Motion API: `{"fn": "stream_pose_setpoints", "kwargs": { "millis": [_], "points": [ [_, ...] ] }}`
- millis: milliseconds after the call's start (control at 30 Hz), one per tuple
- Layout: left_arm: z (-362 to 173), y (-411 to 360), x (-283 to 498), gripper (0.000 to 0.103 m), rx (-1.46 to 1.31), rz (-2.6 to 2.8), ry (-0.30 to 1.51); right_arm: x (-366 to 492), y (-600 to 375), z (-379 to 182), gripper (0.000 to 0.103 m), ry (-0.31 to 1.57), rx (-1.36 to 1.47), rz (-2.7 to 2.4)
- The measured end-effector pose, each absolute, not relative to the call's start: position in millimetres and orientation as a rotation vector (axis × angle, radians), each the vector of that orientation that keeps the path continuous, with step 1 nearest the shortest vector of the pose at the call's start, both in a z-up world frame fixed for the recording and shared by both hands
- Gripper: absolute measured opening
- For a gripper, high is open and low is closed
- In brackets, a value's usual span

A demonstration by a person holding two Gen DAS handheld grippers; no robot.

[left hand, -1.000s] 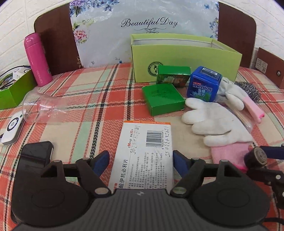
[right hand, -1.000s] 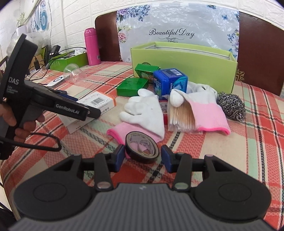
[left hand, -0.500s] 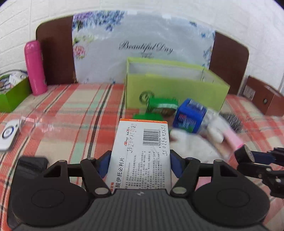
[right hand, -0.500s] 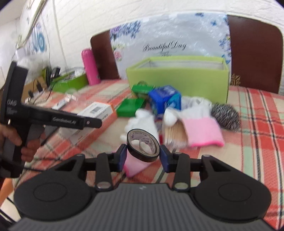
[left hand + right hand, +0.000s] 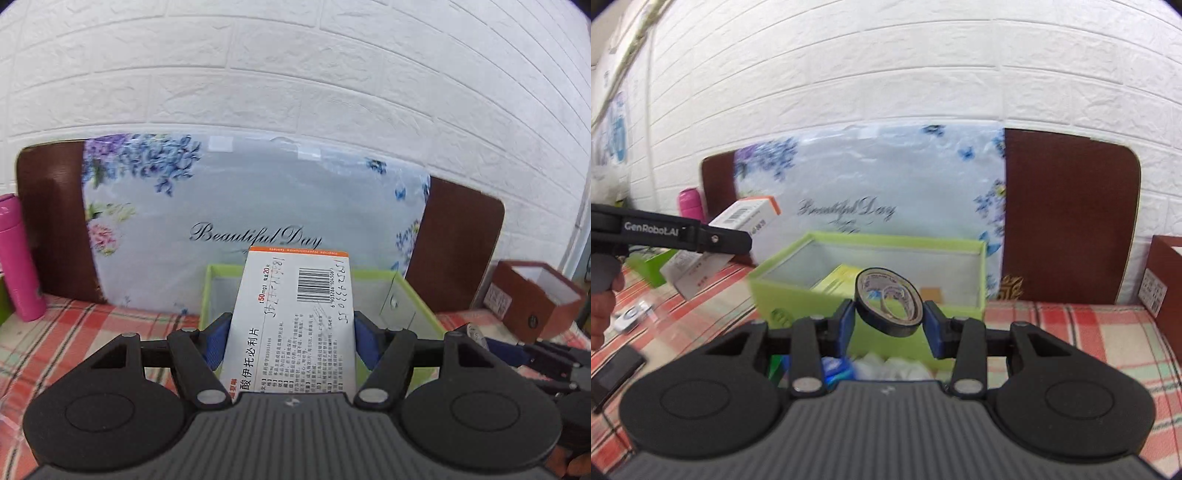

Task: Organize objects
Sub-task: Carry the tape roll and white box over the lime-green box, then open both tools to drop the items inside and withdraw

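My left gripper (image 5: 290,341) is shut on a white and orange medicine box (image 5: 295,317), held in the air in front of the open green box (image 5: 413,295). The medicine box also shows in the right wrist view (image 5: 738,229), left of the green box (image 5: 798,291). My right gripper (image 5: 889,325) is shut on a black tape roll (image 5: 888,306), held above the green box's near wall. A yellow-green item lies inside the green box (image 5: 838,278).
A pink bottle (image 5: 16,258) stands at the left on the plaid tablecloth (image 5: 92,332). A brown box (image 5: 535,299) sits at the right. A floral "Beautiful Day" bag (image 5: 240,221) leans behind the green box. White gloves (image 5: 886,365), a phone (image 5: 613,373).
Both grippers lifted their objects off the table and moved forward toward the green box. The left closed on the medicine box; the right closed on the tape roll.
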State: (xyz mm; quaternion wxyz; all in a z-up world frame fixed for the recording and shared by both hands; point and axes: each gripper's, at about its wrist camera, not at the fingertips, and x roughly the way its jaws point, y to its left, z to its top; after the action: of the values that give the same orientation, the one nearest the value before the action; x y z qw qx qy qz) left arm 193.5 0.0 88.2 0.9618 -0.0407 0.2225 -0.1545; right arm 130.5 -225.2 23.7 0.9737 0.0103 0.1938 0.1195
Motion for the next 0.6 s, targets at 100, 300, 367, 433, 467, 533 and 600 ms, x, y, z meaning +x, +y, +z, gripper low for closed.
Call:
{"fn": "stream_pose_setpoints", "kwargs": {
  "millis": [100,300,367,433,467,533,600],
  "points": [
    [87,-16,227,0.07,-0.103,-0.315,0.467,163,-230,25,0.039,0.38,0.004,0.205],
    [62,-47,281,0.07,-0.128,-0.354,0.556,220,-224,15,0.039,0.385,-0.097,0.165],
    [54,-54,292,0.07,-0.119,-0.356,0.575,234,-220,8,0.039,0.397,-0.142,0.164],
    [47,-57,300,0.07,-0.116,-0.358,0.583,243,-216,0,0.039,0.413,-0.178,0.171],
    [45,-58,302,0.07,-0.116,-0.36,0.583,248,-214,-5,0.039,0.422,-0.192,0.171],
    [40,-59,306,0.074,-0.109,-0.363,0.589,258,-212,-13,0.04,0.449,-0.212,0.179],
    [38,-57,306,0.081,-0.089,-0.346,0.603,263,-209,-20,0.06,0.469,-0.236,0.191]
  ]
}}
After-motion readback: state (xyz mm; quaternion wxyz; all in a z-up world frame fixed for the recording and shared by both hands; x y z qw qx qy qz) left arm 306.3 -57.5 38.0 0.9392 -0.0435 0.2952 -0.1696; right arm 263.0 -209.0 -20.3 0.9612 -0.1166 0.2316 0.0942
